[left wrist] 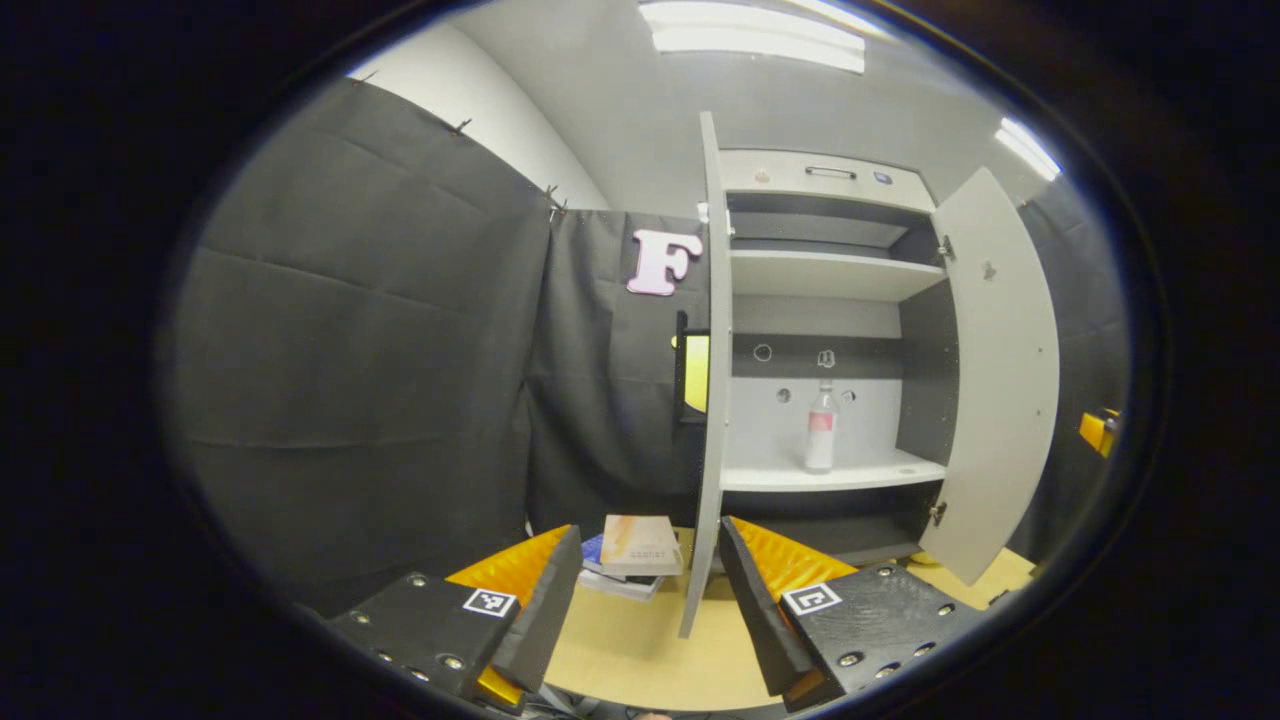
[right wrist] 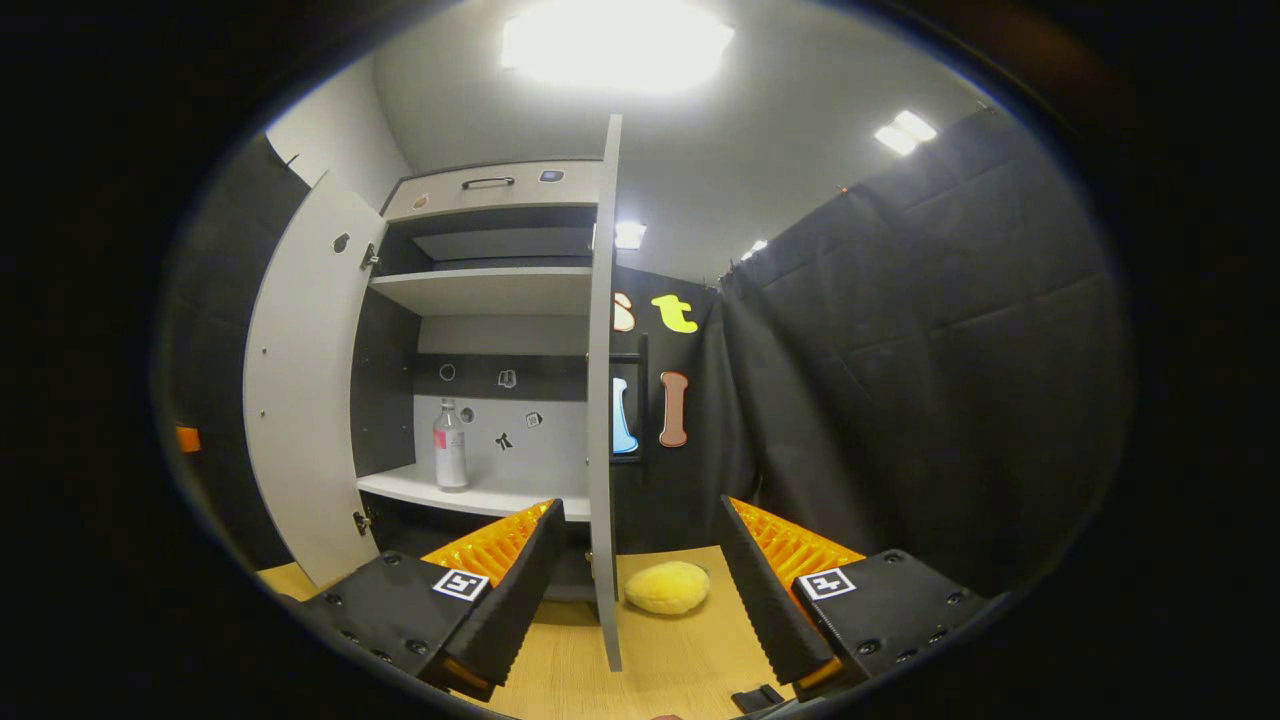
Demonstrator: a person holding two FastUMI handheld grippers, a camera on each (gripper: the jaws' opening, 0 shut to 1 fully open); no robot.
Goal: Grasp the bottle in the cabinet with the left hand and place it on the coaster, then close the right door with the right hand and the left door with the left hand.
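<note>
A clear bottle (left wrist: 820,428) with a pink label and white cap stands upright on the lower shelf of the grey cabinet (left wrist: 830,475), whose two doors both stand wide open. My left gripper (left wrist: 649,530) is open and empty, well short of the cabinet, with the left door (left wrist: 712,400) edge-on between its fingers. In the right gripper view the bottle (right wrist: 449,447) stands at the left of the same shelf. My right gripper (right wrist: 641,505) is open and empty, and the right door (right wrist: 603,400) is edge-on just ahead of it.
A stack of books (left wrist: 635,555) lies on the wooden table (left wrist: 620,650) left of the cabinet. A yellow soft lump (right wrist: 668,587) rests on the table right of the right door. A small dark flat thing (right wrist: 757,697) sits at the near edge.
</note>
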